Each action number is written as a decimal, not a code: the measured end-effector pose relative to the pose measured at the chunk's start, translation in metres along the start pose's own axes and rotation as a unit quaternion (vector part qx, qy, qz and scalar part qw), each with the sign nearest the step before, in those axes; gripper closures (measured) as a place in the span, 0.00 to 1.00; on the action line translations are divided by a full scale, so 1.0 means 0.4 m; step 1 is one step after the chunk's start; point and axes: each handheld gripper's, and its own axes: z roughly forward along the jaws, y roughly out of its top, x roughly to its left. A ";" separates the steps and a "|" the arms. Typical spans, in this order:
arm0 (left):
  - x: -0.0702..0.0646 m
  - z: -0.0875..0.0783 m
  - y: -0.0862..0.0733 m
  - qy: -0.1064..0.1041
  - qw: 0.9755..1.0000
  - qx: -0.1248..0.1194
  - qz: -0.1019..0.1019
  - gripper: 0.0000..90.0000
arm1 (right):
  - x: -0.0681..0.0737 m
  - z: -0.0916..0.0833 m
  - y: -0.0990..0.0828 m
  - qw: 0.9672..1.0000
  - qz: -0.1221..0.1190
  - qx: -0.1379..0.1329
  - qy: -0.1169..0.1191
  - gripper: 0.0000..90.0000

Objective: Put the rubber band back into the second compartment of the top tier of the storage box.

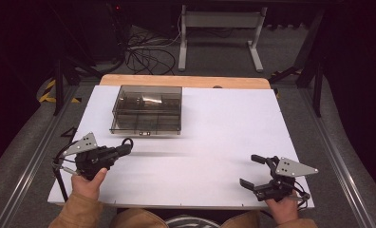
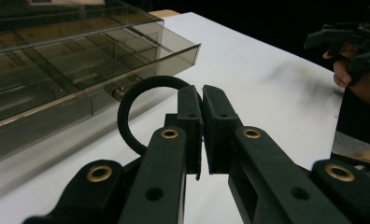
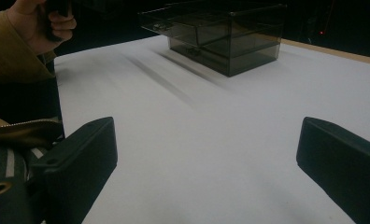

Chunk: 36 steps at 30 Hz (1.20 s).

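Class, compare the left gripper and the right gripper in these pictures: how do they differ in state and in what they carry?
The left gripper has its jaws closed together, while the right gripper has its jaws spread wide. The left gripper pinches a black ring; the right gripper has nothing between its jaws. The left gripper sits nearer the smoky plastic box; the right gripper is farther off, by the white table's near right corner. Both are black, hand-held, and low over the table.

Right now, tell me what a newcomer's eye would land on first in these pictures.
First, the smoky transparent box with compartments, standing at the far left of the white table. Next, the left gripper at the near left, its jaws shut on a black ring that loops out beside them toward the box. At the near right the right gripper sits with jaws wide open and nothing between them.
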 end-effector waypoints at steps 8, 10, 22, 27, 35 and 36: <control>0.000 -0.003 0.003 0.007 1.000 -0.010 0.001 0.96 | 0.000 0.001 0.000 1.000 0.001 0.002 0.000 0.06; 0.000 -0.005 0.006 0.008 1.000 -0.012 0.004 0.96 | 0.000 0.001 0.000 1.000 0.000 0.001 0.000 0.06; -0.013 -0.013 0.025 0.013 0.999 -0.020 0.025 0.96 | 0.000 0.002 0.000 1.000 0.001 0.003 0.000 0.06; -0.014 -0.013 0.043 0.016 0.999 -0.023 0.033 0.96 | 0.000 0.003 0.000 1.000 0.001 0.003 -0.001 0.06; -0.004 -0.010 0.068 0.018 0.999 -0.026 0.032 0.95 | -0.001 0.003 -0.001 1.000 0.002 0.003 -0.001 0.06; -0.003 -0.008 0.072 0.018 0.999 -0.025 0.030 0.95 | -0.001 0.003 -0.001 1.000 0.003 0.003 -0.001 0.06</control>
